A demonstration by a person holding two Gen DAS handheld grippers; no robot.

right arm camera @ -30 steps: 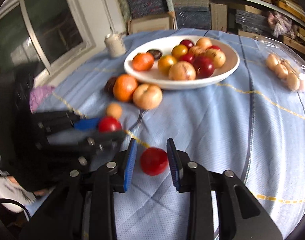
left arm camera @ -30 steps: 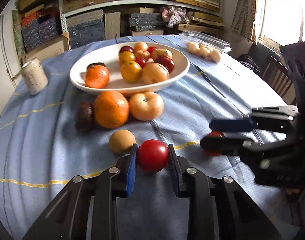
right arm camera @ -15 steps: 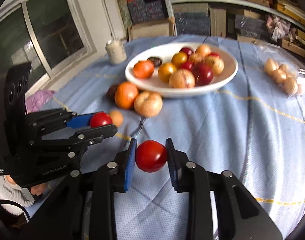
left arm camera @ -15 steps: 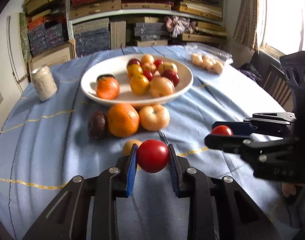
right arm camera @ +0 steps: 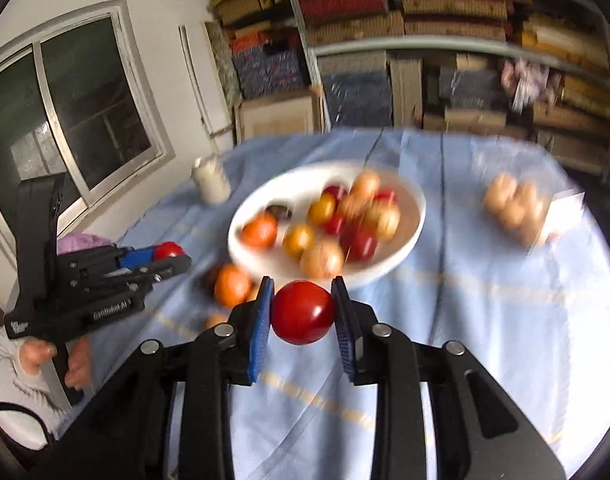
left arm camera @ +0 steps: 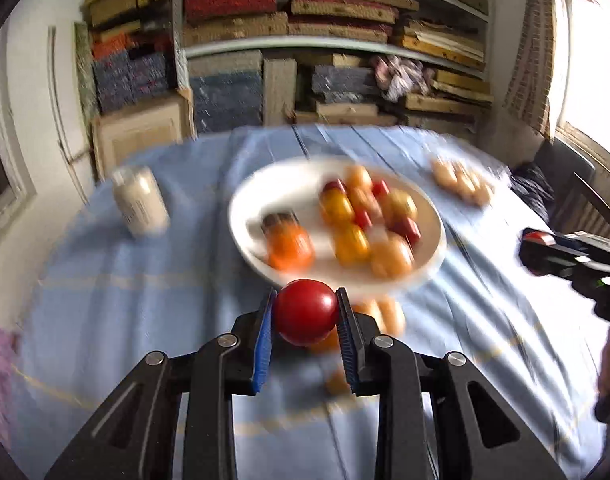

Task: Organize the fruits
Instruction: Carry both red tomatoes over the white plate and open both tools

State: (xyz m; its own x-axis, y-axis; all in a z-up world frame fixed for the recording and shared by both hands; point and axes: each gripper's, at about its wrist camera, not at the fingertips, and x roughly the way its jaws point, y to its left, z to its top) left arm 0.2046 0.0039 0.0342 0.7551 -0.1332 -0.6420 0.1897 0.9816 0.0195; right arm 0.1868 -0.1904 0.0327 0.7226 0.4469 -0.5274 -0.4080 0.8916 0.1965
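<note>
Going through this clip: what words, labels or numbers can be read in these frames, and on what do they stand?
White lettering on the side of the left gripper, seen from the right wrist camera: too blurred to read.
White logo at its rear end: unreadable.
Print on the white jar: too blurred to read.
No other text is visible.

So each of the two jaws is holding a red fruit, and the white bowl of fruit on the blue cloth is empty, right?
Not quite. The white bowl is not empty: the right wrist view shows it full of red, orange and yellow fruit. The rest holds: the left gripper grips a red fruit, the right gripper another red fruit, and the bowl sits on the blue cloth.
</note>
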